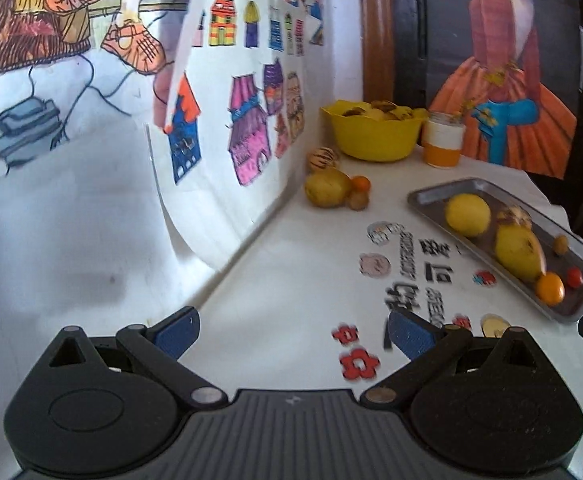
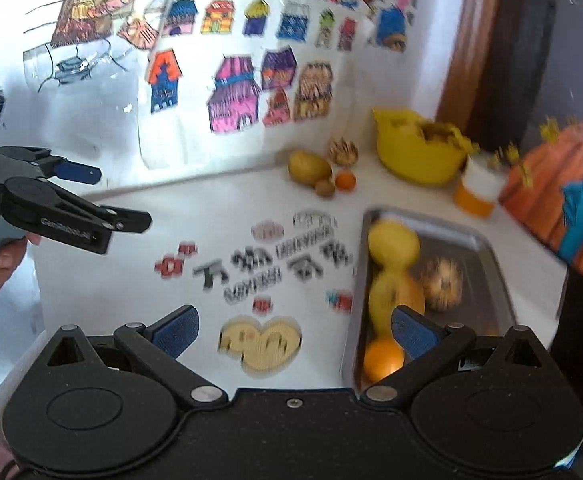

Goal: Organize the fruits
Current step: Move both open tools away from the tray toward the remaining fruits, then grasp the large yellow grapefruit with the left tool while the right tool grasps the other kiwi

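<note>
Only in the right wrist view, the left gripper, jaws apart

Fruits in tray, bowl behind.

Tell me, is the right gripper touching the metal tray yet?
Cannot tell. In the right wrist view the open right gripper has one finger overlapping the metal tray in the picture, but its height above the tray doesn't show.

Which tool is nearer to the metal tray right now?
Right. The right tool hangs at the metal tray's near end, one finger over its fruit. The left tool sits farther off, over the printed tabletop, with the tray ahead to its right.
</note>
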`<state>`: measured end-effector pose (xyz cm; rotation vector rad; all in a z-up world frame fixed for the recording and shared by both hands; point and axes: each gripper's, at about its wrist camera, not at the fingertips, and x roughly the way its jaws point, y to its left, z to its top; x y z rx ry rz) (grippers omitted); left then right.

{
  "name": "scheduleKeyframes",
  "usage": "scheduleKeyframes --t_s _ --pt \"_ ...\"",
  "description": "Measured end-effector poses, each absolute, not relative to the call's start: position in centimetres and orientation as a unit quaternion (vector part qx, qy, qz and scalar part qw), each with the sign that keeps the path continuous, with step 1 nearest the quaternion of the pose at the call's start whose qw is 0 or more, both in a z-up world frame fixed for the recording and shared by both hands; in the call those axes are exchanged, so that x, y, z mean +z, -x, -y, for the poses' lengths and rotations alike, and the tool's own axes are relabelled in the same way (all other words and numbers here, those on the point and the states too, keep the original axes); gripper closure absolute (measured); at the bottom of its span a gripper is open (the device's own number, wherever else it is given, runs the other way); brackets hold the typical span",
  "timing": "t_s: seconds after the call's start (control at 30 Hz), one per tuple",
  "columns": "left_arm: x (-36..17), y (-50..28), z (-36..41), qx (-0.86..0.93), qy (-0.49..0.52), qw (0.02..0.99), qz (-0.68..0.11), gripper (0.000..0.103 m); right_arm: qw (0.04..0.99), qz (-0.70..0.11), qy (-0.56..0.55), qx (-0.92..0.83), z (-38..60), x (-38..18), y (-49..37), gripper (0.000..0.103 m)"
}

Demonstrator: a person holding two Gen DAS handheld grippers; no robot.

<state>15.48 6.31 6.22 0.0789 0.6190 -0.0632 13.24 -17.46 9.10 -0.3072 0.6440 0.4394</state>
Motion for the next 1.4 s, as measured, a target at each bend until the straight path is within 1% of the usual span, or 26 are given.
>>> scheduleKeyframes --t_s 0.23,0.43,0.53,0.6,0.63,0.73,0.9,0.97,1.03,1.07,1.2,1.33,1.4 --pt "8.1 -19.0 -6.0 -0.012 -0.018 0.959 -0.284 0.000 0.906 -0.245 0.260 0.229 15.3 12.7 -17.6 0.001" --pt "9.2 -22.9 -5.2 -0.002 0.006 0.962 -0.274 0.000 0.901 -0.199 0.302 0.241 14.6 16.5 -22.2 0.001" --pt "8.8 -25.0 -4.5 0.001 0.005 0.963 -0.271 0.000 0.895 -0.140 0.321 0.275 14.6 18.1 -23.9 0.001" --pt "7.9 -26.3 -4.0 0.004 0.006 0.964 -0.266 0.000 0.876 -0.097 0.352 0.315 14.6 18.0 -25.1 0.001" --pt "7.4 -26.8 -3.7 0.004 0.005 0.964 -0.265 0.000 0.865 -0.090 0.367 0.330 14.5 17.7 -25.7 0.001" --pt "5.7 -28.7 -3.1 0.000 -0.001 0.963 -0.269 0.000 0.839 -0.112 0.387 0.365 14.2 15.9 -28.2 0.001" --pt "4.0 -32.2 -2.6 -0.015 0.015 0.958 -0.287 0.000 0.823 -0.164 0.371 0.398 14.4 12.2 -32.3 0.001" --pt "3.7 -33.6 -2.2 -0.020 0.017 0.957 -0.290 0.001 0.820 -0.186 0.356 0.407 14.5 10.6 -33.8 0.006" --pt "3.4 -35.0 -1.8 -0.012 0.015 0.956 -0.293 0.001 0.820 -0.210 0.344 0.408 14.5 9.1 -35.3 0.009" --pt "3.3 -35.8 -1.6 -0.019 0.018 0.954 -0.297 0.001 0.819 -0.219 0.333 0.412 14.6 8.4 -36.1 0.013" --pt "3.0 -38.2 -1.0 -0.031 0.034 0.951 -0.306 0.003 0.819 -0.253 0.301 0.417 14.4 6.1 -38.3 0.025" --pt "2.8 -40.1 -0.2 -0.027 0.021 0.947 -0.319 0.009 0.814 -0.261 0.313 0.413 13.8 4.8 -39.2 0.032" --pt "2.7 -40.9 0.0 -0.029 0.018 0.944 -0.328 0.014 0.812 -0.274 0.314 0.409 13.3 4.3 -39.8 0.038"
